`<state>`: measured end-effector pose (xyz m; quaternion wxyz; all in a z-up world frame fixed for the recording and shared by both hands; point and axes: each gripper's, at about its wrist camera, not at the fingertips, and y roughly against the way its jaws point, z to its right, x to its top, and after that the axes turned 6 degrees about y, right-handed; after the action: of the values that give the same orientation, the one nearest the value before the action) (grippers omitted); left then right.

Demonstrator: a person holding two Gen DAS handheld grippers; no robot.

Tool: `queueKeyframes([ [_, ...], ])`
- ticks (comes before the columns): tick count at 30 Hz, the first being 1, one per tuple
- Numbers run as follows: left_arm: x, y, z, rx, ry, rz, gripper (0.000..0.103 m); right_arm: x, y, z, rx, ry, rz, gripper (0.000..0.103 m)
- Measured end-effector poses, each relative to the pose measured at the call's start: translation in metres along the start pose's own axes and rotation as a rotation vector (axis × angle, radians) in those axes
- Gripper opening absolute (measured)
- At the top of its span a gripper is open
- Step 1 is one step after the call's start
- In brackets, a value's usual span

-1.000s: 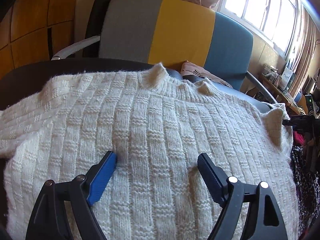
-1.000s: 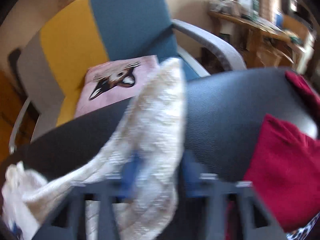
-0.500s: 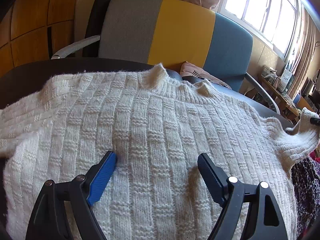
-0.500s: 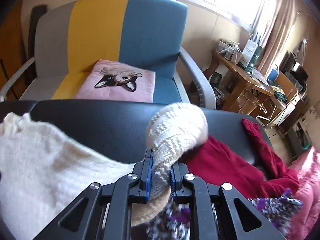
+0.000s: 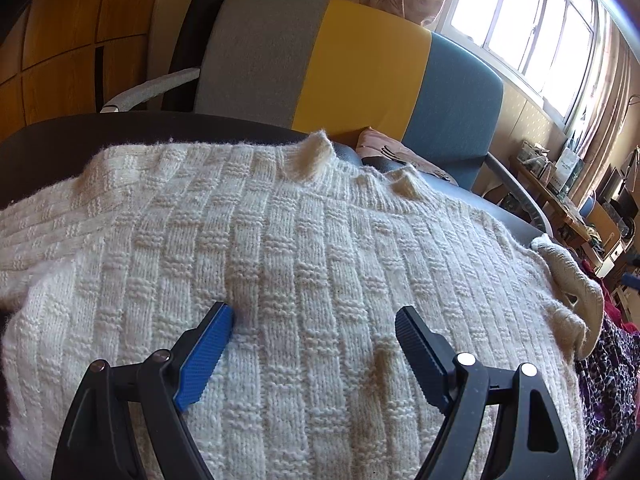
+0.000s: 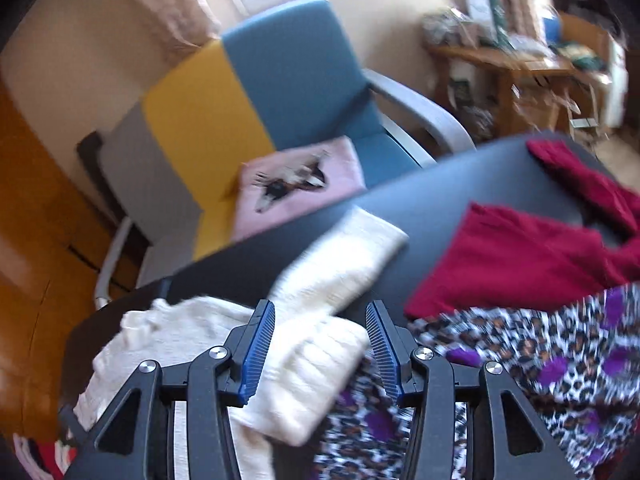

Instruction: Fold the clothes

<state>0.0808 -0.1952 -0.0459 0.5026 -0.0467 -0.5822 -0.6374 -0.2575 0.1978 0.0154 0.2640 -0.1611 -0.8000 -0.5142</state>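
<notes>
Two claws: both apart, neither gripping.
Left claw [image 5: 314, 314]: wide, tips down on cream sweater [image 5: 320, 280], nothing pinched.
Right claw [image 6: 320, 328]: jaws just been opening, half spread; sweater sleeve [image 6: 340, 276] lies loose between the jaws, pads off it.
Sweater: flat across black desk [image 5: 60, 140], collar at 12 o'clock, sleeve trailing off at 3 o'clock.
Desk, other stuff: red garment [image 6: 520, 256] and leopard-print cloth [image 6: 560, 356] at 3 o'clock of sleeve.
Room: grey-yellow-blue armchair [image 5: 360, 72] at 12 o'clock behind desk, pink cushion [image 6: 296, 188] on seat; window [image 5: 532, 28] at 1 o'clock; wood panelling [image 5: 60, 40] at 10 o'clock; cluttered wooden side table [image 6: 512, 68], blurred.
</notes>
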Motion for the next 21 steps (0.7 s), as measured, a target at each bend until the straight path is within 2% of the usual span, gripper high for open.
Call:
queueKeyframes([
  [5,0.0,0.0,0.001,0.005,-0.006,0.0,0.084,0.0,-0.041,0.023,-0.014,-0.087,-0.029,0.049],
  [15,0.0,-0.002,0.0,0.003,-0.014,-0.001,0.084,0.014,-0.129,0.008,-0.116,-0.071,-0.097,0.051],
  [16,0.0,-0.001,0.0,0.002,-0.014,0.0,0.084,0.014,-0.136,0.007,-0.125,-0.067,-0.109,0.052],
  [19,0.0,-0.002,-0.001,0.0,-0.011,0.002,0.084,0.011,-0.145,-0.007,-0.186,0.064,-0.082,0.055],
  [20,0.0,-0.002,-0.001,-0.001,-0.01,0.003,0.084,0.01,-0.147,-0.012,-0.201,0.106,-0.081,0.049],
  [21,0.0,-0.002,-0.001,-0.002,-0.009,0.003,0.084,0.008,-0.148,-0.016,-0.215,0.149,-0.08,0.024],
])
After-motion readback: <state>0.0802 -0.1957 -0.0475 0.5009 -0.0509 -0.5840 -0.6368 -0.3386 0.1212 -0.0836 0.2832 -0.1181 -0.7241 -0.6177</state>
